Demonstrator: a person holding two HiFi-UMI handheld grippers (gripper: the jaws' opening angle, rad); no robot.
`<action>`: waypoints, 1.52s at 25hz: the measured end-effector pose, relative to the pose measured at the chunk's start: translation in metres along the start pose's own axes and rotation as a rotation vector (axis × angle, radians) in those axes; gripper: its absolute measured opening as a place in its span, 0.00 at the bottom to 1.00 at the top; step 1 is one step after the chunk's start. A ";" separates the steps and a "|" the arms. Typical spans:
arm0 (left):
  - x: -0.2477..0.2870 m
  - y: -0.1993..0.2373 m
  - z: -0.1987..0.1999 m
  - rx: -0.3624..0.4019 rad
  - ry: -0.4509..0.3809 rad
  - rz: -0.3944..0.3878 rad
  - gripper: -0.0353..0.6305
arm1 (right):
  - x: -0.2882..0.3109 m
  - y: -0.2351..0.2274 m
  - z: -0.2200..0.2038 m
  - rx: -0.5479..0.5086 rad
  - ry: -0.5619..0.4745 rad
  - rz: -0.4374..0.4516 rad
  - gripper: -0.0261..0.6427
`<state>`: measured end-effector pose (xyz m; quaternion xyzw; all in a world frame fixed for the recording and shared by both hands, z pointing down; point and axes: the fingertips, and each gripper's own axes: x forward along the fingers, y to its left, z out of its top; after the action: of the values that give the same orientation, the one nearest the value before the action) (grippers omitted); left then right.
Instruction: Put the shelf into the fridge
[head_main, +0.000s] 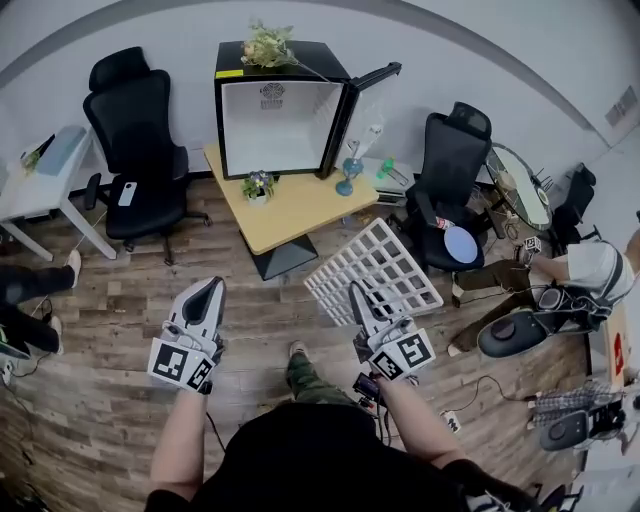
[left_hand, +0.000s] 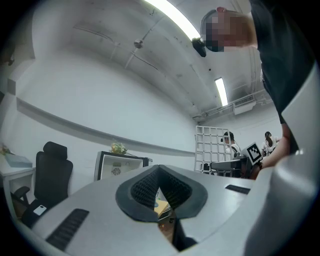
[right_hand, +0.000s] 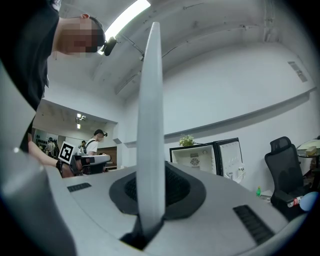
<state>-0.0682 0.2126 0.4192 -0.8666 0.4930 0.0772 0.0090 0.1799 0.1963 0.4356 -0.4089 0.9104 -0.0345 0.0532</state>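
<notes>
A white grid shelf (head_main: 373, 272) hangs tilted above the wooden floor, and my right gripper (head_main: 357, 296) is shut on its near edge. In the right gripper view the shelf (right_hand: 150, 130) stands edge-on between the jaws. My left gripper (head_main: 209, 291) is to the left, shut and holding nothing; its jaws meet in the left gripper view (left_hand: 159, 186). The small black fridge (head_main: 281, 111) stands open on the yellow table (head_main: 290, 207) ahead, its white inside bare and its door (head_main: 362, 85) swung to the right. The fridge also shows far off in both gripper views (left_hand: 118, 165) (right_hand: 202, 157).
Black office chairs stand left (head_main: 138, 142) and right (head_main: 448, 178) of the table. A small potted plant (head_main: 257, 186) and a blue glass (head_main: 349, 177) sit on the table, flowers (head_main: 268, 45) on the fridge. A white desk (head_main: 40, 185) is far left. People sit at the right (head_main: 580, 275).
</notes>
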 end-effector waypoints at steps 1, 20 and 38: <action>0.007 0.003 0.001 0.002 0.000 0.002 0.08 | 0.007 -0.005 0.000 0.006 -0.001 0.004 0.11; 0.116 0.038 -0.010 0.035 0.048 0.056 0.08 | 0.096 -0.095 -0.009 0.042 0.020 0.096 0.11; 0.194 0.056 -0.023 0.058 0.053 0.122 0.08 | 0.151 -0.160 -0.015 0.061 0.011 0.198 0.11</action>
<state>-0.0161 0.0165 0.4180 -0.8359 0.5471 0.0404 0.0162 0.1964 -0.0225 0.4567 -0.3150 0.9451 -0.0588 0.0638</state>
